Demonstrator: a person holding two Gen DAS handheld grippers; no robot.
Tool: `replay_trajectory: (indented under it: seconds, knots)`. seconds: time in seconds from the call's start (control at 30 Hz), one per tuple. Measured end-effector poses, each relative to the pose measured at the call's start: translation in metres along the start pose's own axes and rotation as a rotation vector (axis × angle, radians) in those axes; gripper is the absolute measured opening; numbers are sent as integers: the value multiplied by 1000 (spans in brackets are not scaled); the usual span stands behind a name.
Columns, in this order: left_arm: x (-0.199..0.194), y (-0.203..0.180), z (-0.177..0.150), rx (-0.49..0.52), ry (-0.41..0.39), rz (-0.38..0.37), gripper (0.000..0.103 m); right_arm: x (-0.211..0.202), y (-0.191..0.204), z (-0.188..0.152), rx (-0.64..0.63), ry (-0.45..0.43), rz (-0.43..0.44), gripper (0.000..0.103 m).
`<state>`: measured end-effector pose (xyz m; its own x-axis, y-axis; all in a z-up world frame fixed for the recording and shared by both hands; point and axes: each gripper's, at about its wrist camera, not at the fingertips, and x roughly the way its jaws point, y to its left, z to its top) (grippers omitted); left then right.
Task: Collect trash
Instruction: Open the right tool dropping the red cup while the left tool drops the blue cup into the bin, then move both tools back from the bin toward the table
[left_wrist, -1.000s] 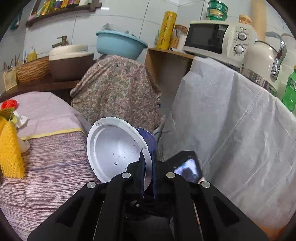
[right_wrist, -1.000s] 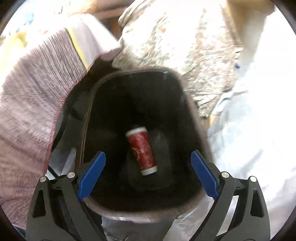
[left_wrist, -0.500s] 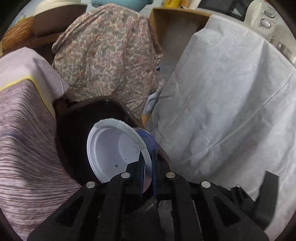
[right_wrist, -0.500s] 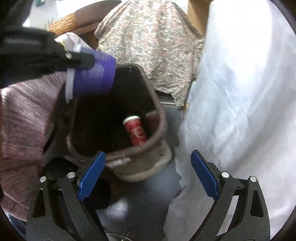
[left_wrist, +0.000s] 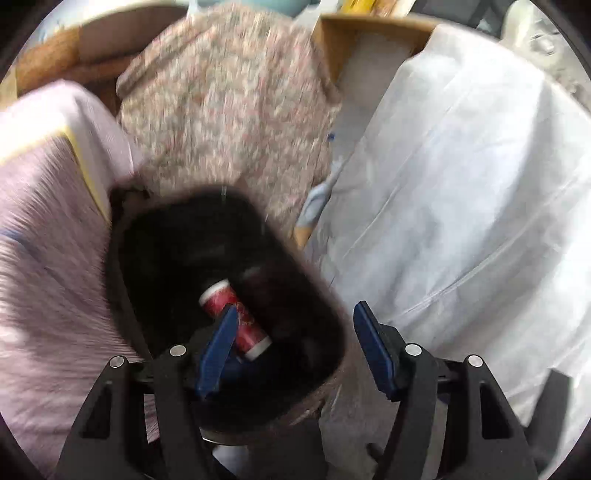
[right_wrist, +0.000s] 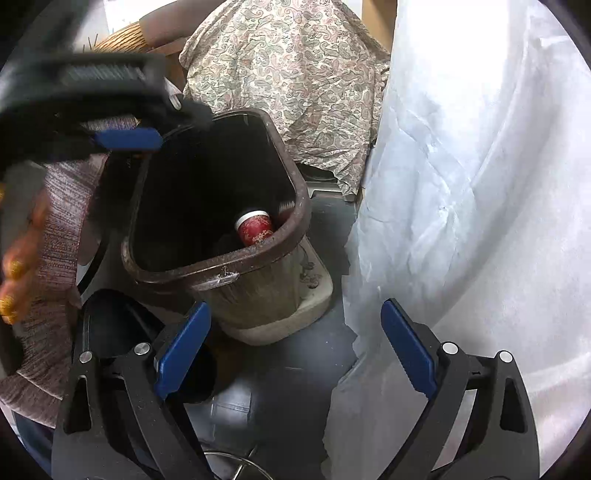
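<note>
Cloth-draped furniture crowds a dark floor (right_wrist: 295, 369) around a brown trash bin (right_wrist: 221, 275) at frame centre. The left gripper (left_wrist: 295, 347) tilts down over the bin mouth, fingers opening, nothing between them. The right gripper (right_wrist: 295, 347) hangs beside, fingers spread, empty. A red can (left_wrist: 236, 319) lies inside the bin.

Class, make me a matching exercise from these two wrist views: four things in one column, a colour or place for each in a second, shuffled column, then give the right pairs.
Things
1. trash bin
2. red cup
3. paisley cloth
4. white sheet

Descriptions
A. patterned, draped behind the bin
B. lying inside the bin
C. dark brown, standing open on the floor
D. plain, hanging to the right of the bin

Pairs: 1-C, 2-B, 3-A, 4-D
</note>
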<state>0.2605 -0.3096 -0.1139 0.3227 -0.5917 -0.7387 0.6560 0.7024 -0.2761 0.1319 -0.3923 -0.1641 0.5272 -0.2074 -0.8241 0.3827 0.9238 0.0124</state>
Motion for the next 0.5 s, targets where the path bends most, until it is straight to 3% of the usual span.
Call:
replay_trajectory:
  seconds: [0.1, 0.3, 0.5]
  knots:
    - [-36, -11, 4, 24, -94, -19, 79, -1, 2, -1, -14, -8, -8, 92]
    - [-118, -21, -2, 74, -252, 0, 90, -21, 16, 5, -41, -67, 0, 92]
    - [-185, 11, -26, 49, -335, 44, 94, -51, 43, 21, -84, -157, 41, 92]
